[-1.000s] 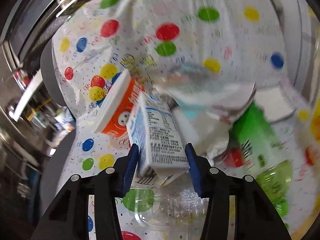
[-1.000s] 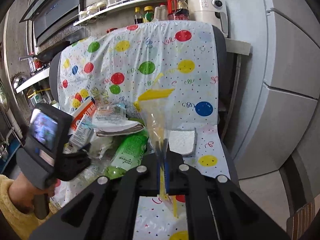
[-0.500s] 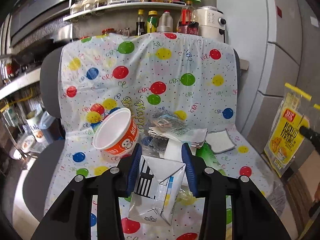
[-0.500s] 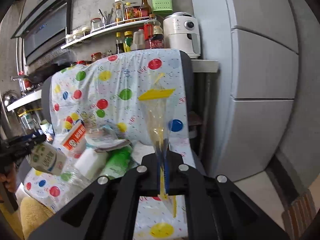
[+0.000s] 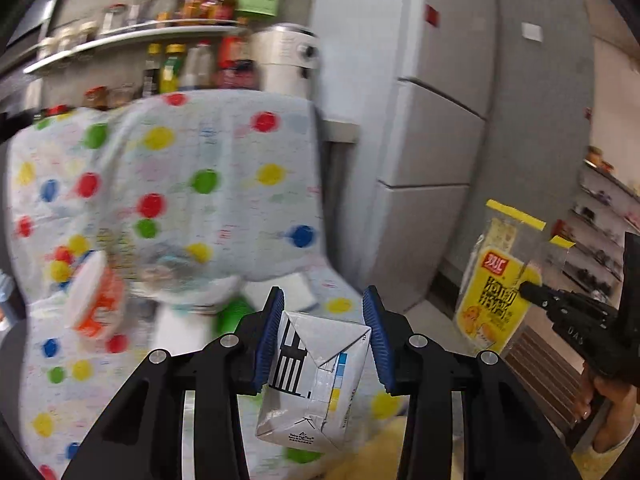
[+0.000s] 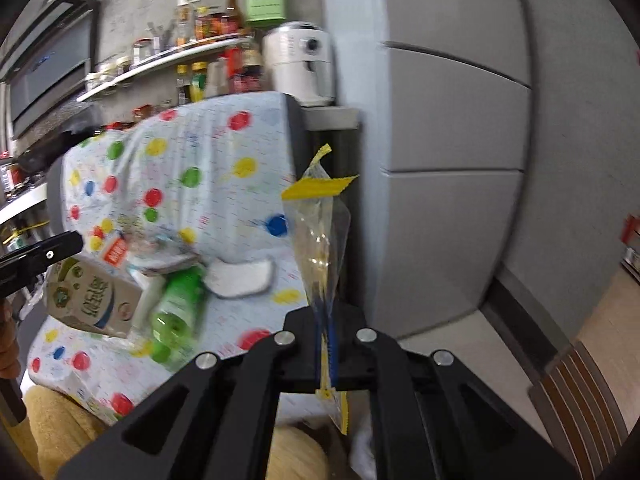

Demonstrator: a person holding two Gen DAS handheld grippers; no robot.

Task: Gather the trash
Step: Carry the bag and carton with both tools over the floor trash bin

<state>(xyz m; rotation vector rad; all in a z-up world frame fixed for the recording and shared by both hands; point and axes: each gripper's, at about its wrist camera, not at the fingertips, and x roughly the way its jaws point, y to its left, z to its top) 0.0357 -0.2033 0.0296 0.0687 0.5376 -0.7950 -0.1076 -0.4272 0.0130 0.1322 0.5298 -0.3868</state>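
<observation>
A person holds two black two-finger grippers in a kitchen, in front of a chair draped in a white plastic sheet printed with coloured dots (image 5: 224, 152); the left gripper (image 5: 324, 328) has its blue-padded fingers (image 5: 270, 330) clamped on the sides of a crumpled white-and-blue milk carton (image 5: 316, 376), which hangs in the air above the chair seat, bottom end towards the camera; its jaws have just been closing on the carton. The right gripper (image 6: 326, 344) is pinched tight on the edge of a clear plastic snack bag with yellow print and a yellow top strip (image 6: 320, 232), which stands upright above the fingers, to the right of the chair and in front of a tall grey refrigerator (image 6: 452, 160). On the seat lie a green plastic bottle (image 6: 176, 312), an orange-and-white paper cup (image 5: 94, 300) and a flat white pad (image 6: 240, 276); blur hides the smaller litter. A shelf of bottles and jars (image 6: 180, 60) runs along the wall behind.
</observation>
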